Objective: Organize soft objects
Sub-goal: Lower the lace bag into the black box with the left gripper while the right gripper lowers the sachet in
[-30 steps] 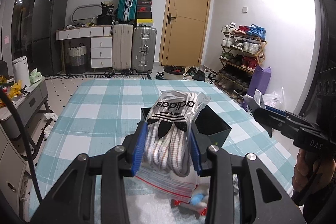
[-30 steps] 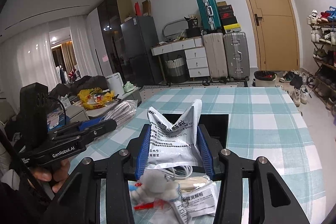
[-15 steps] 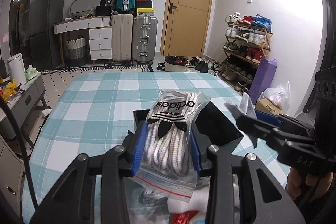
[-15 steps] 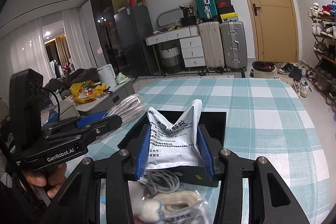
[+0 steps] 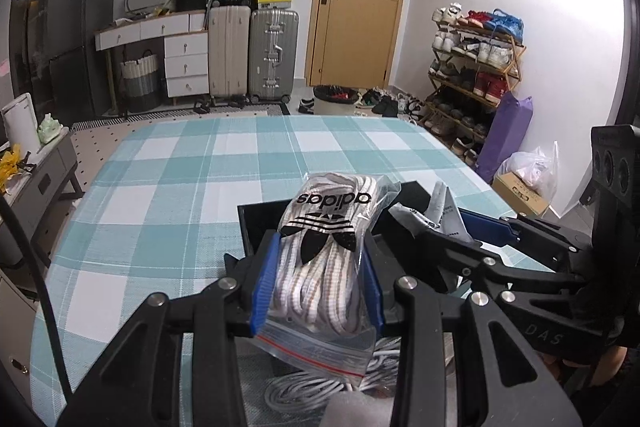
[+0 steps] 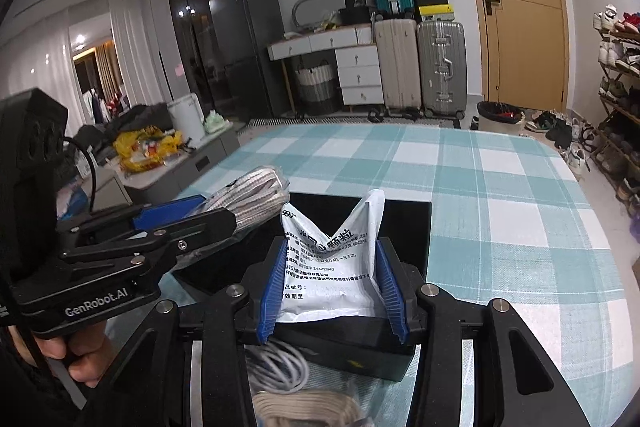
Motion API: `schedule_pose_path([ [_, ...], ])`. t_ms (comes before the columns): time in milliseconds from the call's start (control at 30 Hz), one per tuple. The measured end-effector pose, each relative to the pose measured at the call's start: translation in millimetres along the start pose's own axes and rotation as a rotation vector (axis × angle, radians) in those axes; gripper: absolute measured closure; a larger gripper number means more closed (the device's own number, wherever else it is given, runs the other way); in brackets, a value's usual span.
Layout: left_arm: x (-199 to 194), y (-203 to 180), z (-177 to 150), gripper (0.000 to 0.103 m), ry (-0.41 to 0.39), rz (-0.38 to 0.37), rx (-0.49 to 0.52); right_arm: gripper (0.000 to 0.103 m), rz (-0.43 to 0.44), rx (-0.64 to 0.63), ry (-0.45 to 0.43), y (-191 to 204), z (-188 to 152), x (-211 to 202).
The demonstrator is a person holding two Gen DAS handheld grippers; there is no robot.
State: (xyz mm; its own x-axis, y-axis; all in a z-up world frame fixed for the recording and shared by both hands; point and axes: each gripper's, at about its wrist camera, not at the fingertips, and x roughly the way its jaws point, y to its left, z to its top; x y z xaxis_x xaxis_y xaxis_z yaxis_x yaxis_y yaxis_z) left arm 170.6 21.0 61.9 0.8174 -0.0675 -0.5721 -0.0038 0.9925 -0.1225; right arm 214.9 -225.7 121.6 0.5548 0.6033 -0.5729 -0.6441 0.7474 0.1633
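Observation:
My left gripper (image 5: pixel 318 279) is shut on a clear zip bag of striped shoelaces (image 5: pixel 320 251) with an adidas logo, held over the near-left edge of a black open box (image 5: pixel 250 223). My right gripper (image 6: pixel 334 287) is shut on a white printed medicine sachet (image 6: pixel 332 259), held over the same black box (image 6: pixel 404 223). Each gripper shows in the other's view: the right one (image 5: pixel 476 231) beside the laces, the left one (image 6: pixel 184 215) with the laces bag (image 6: pixel 252 195) at the box's left side.
The box stands on a table with a teal and white checked cloth (image 5: pixel 224 171). A coiled white cable (image 6: pixel 280 367) and a bag of beige cord (image 6: pixel 304 407) lie near the front edge. Suitcases, drawers, a shoe rack and a door stand behind.
Both grippers have moved forward with their bags, from above the pile at the table's front to over the black box. The two grippers have come closer together.

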Motion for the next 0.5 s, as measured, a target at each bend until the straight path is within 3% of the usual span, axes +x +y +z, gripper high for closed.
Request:
schedule_pose_path([
  [500, 15.3, -9.3, -0.5, 0.065, 0.021, -0.012, 0.067, 0.059, -0.045, -0.087, 0.107, -6.0, -6.1, 31.9],
])
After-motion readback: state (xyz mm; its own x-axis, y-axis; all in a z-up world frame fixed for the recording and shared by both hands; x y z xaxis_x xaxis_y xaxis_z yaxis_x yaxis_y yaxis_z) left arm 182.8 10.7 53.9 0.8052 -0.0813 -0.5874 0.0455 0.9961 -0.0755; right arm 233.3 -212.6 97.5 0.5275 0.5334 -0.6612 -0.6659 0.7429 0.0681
